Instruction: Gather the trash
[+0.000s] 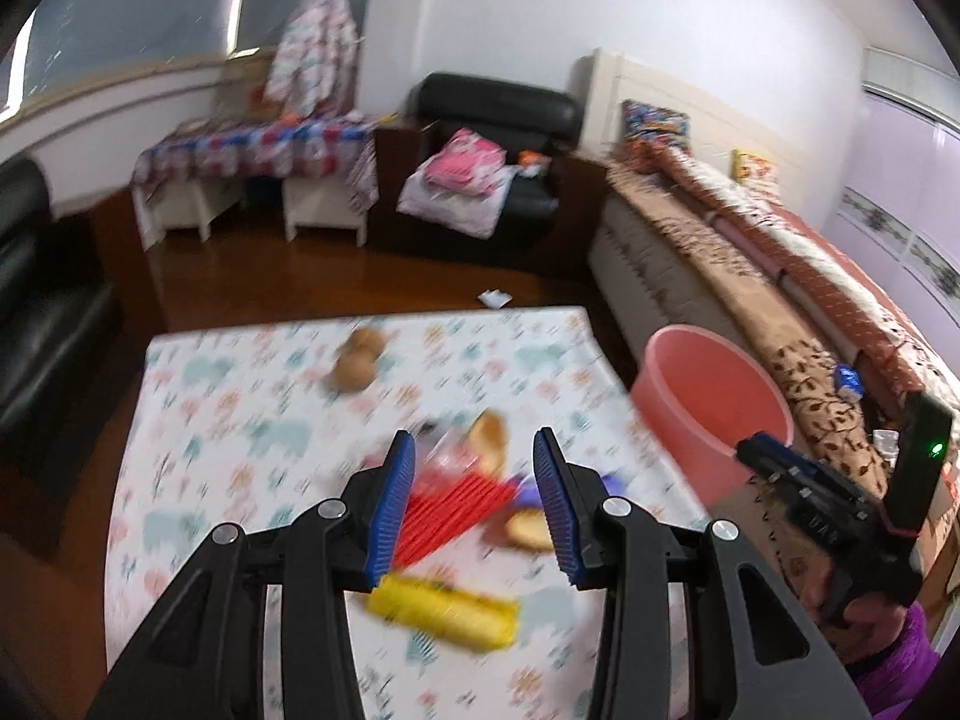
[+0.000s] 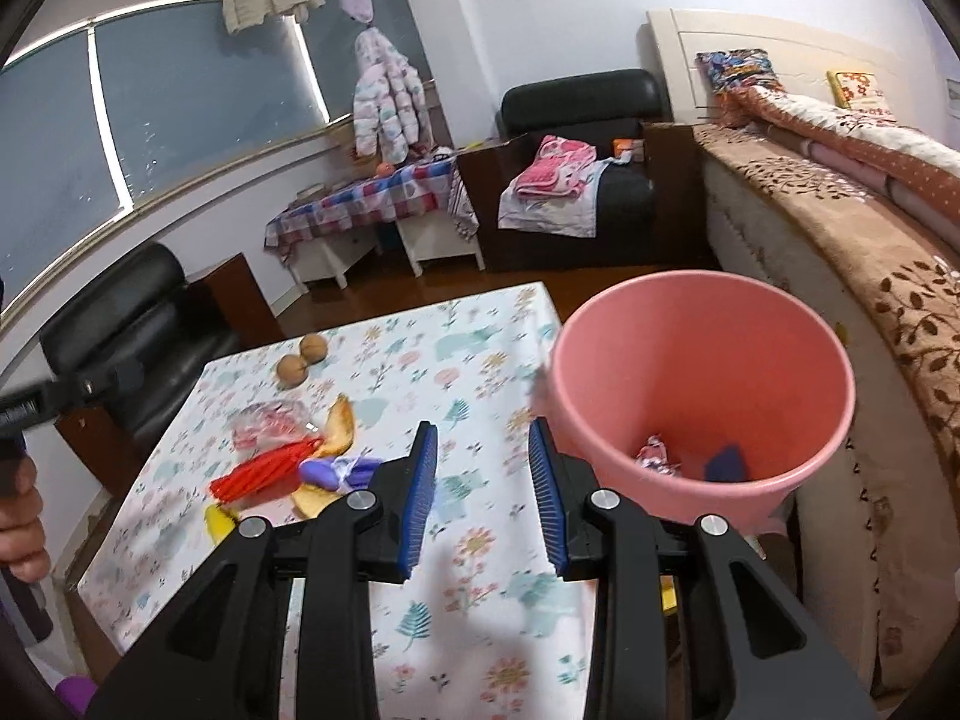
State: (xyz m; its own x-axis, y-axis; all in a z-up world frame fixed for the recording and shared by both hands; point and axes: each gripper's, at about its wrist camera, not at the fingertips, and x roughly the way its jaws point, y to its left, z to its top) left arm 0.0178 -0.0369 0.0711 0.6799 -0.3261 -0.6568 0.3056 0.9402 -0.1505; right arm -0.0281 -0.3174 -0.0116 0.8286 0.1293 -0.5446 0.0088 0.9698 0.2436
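A floral-clothed table (image 1: 240,420) holds a heap of trash: a red ribbed wrapper (image 1: 456,510) (image 2: 264,468), a yellow wrapper (image 1: 444,612), peel pieces (image 1: 489,432) (image 2: 342,420), a purple scrap (image 2: 327,471) and a clear bag (image 2: 270,423). My left gripper (image 1: 474,438) hovers open above this heap, nothing between its pads. My right gripper (image 2: 483,427) is open and empty over the table, just left of the pink bucket (image 2: 600,420). The bucket holds a crumpled wrapper (image 2: 657,456) and a blue scrap (image 2: 727,462). The left wrist view is motion-blurred.
Two brown round fruits (image 2: 303,360) lie farther back on the table. A bed (image 2: 870,276) runs along the right behind the bucket. Black armchairs (image 2: 138,330) stand at left and back. A paper scrap (image 1: 495,298) lies on the wooden floor.
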